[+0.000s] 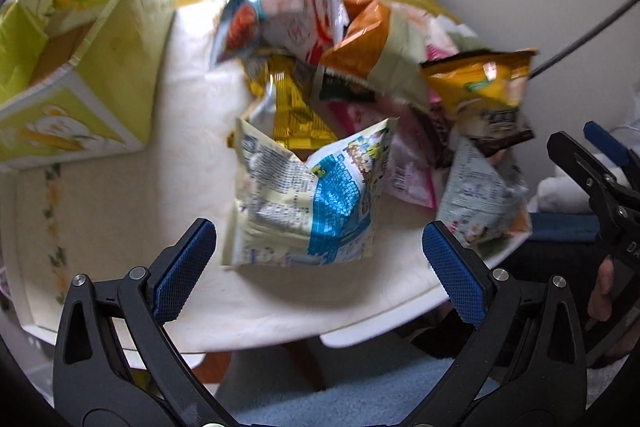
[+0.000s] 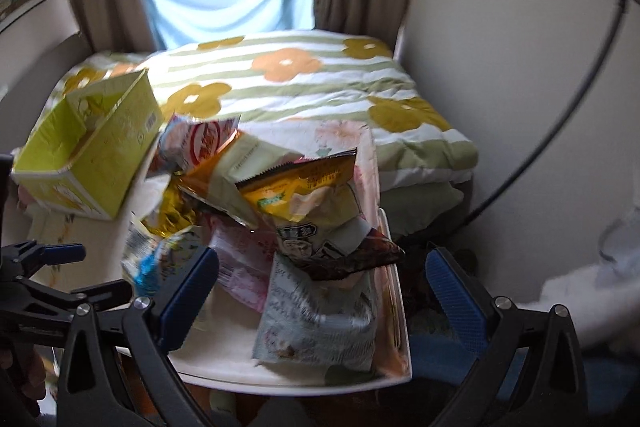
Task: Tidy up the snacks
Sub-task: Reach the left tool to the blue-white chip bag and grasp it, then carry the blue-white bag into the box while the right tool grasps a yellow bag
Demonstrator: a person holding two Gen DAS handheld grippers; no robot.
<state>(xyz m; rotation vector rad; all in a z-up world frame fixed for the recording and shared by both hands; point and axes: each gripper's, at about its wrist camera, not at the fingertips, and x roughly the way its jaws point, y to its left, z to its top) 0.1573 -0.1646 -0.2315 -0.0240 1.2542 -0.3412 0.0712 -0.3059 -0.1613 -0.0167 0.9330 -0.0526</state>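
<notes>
- We hold our left gripper [image 1: 319, 263] with its blue pads spread wide and nothing between them, low over the near edge of the white table [image 1: 132, 227].
- Just ahead of it lies a cream and blue snack bag [image 1: 312, 199], the nearest of a loose snack pile [image 1: 360, 79] heaped on the table's right half.
- In that pile we see a gold foil packet [image 1: 294, 111], an orange and pale bag [image 1: 372, 47], a yellow bag [image 1: 480, 87] and pink packets [image 1: 404, 163].
- A yellow-green open box [image 1: 92, 59] stands on the table's left side, apart from the pile.
- Our right gripper [image 2: 322, 287] is also spread apart and empty, hovering near a pale grey bag [image 2: 316, 319] at the table's near right corner.
- A flowered quilt [image 2: 304, 83] lies behind the table.
</notes>
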